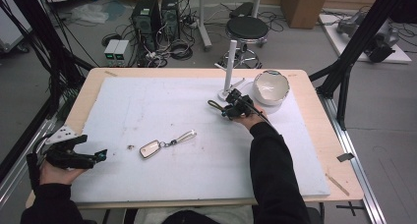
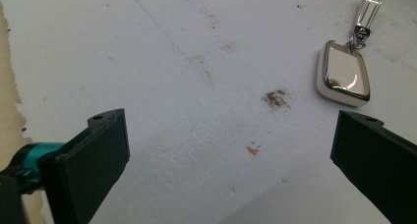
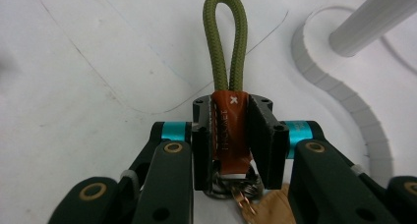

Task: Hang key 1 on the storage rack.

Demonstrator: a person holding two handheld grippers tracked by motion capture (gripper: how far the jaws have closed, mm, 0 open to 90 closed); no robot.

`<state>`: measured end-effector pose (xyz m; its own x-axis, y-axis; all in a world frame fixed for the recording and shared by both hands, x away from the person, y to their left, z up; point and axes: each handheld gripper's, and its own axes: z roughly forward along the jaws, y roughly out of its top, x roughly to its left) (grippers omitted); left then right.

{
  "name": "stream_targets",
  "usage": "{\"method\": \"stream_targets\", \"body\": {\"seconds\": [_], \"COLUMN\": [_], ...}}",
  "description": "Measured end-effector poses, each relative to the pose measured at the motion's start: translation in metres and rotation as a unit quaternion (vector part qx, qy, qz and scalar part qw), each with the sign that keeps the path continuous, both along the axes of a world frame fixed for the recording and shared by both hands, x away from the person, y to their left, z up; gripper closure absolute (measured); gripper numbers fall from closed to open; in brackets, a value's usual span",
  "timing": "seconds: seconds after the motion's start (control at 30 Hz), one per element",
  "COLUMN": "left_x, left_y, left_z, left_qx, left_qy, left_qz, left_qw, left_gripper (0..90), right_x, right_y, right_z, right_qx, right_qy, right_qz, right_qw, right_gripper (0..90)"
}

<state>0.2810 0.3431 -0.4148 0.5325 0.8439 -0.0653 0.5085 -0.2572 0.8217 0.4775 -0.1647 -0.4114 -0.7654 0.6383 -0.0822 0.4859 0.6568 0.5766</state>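
Right gripper (image 3: 231, 135): jaws clamped on keychain strap (image 3: 228, 130), brown leather tab pinched flat between the two pads.
Writing on tab: small white "x" stitched near top edge; embossed lettering down the leather, too faint to read.
Cord: olive green cord loop (image 3: 225, 42) standing out past the jaw tips, clear of the pads.
Below the tab: metal ring (image 3: 236, 187) and a tan leather piece (image 3: 268, 207) tucked low between the jaw arms, inside the grip line.
Strap position, high view: held above the white mat (image 1: 147, 111), right of centre, just beside the white post stand (image 1: 229, 69); green loop pointing left from right gripper (image 1: 223, 107).
Left gripper (image 2: 231, 150): jaws spread wide, nothing between them, bare mat underneath.
Left gripper, high view: resting at near left edge of table (image 1: 314, 135), in the person's hand (image 1: 56, 172), well apart from the strap.
Key fob (image 2: 344, 74): glossy, pale, silver-rimmed, with clear tag (image 2: 370, 8) on a small clasp; lying on the mat ahead of the left jaws, nearer the right-hand one, not touching. No readable brand.
Mat marks: brown smudge (image 2: 277, 98), small red and blue pen ticks (image 2: 253, 149) between the open jaws.
White bowl (image 1: 270, 86): far right of mat, beside the post stand.
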Motion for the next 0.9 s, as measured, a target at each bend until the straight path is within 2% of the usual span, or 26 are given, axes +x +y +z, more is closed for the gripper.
{"method": "stream_targets", "body": {"seconds": [0.17,0.47,0.63,0.9], "left_x": [0.0,-0.001,0.0,0.0], "left_y": [0.0,0.0,0.0,0.002], "left_z": [0.0,0.0,0.0,-0.001], "left_qx": [-0.001,-0.001,-0.001,-0.005], "left_qy": [0.0,0.0,0.001,0.002], "left_qz": [0.0,0.001,-0.001,0.0], "left_qw": [1.0,1.0,1.0,1.0], "left_gripper": [1.7,1.7,1.7,1.7], "right_x": [-0.007,-0.014,-0.019,-0.029], "right_y": [-0.006,-0.014,-0.021,-0.027], "right_z": [0.015,0.028,0.038,0.056], "right_qx": [0.014,0.027,0.043,0.049], "right_qy": [-0.012,-0.016,-0.024,-0.036], "right_qz": [-0.004,-0.009,-0.009,-0.004], "right_qw": [0.9998,0.9995,0.9988,0.9982], "right_gripper": [72.8,72.8,72.8,72.8]}}
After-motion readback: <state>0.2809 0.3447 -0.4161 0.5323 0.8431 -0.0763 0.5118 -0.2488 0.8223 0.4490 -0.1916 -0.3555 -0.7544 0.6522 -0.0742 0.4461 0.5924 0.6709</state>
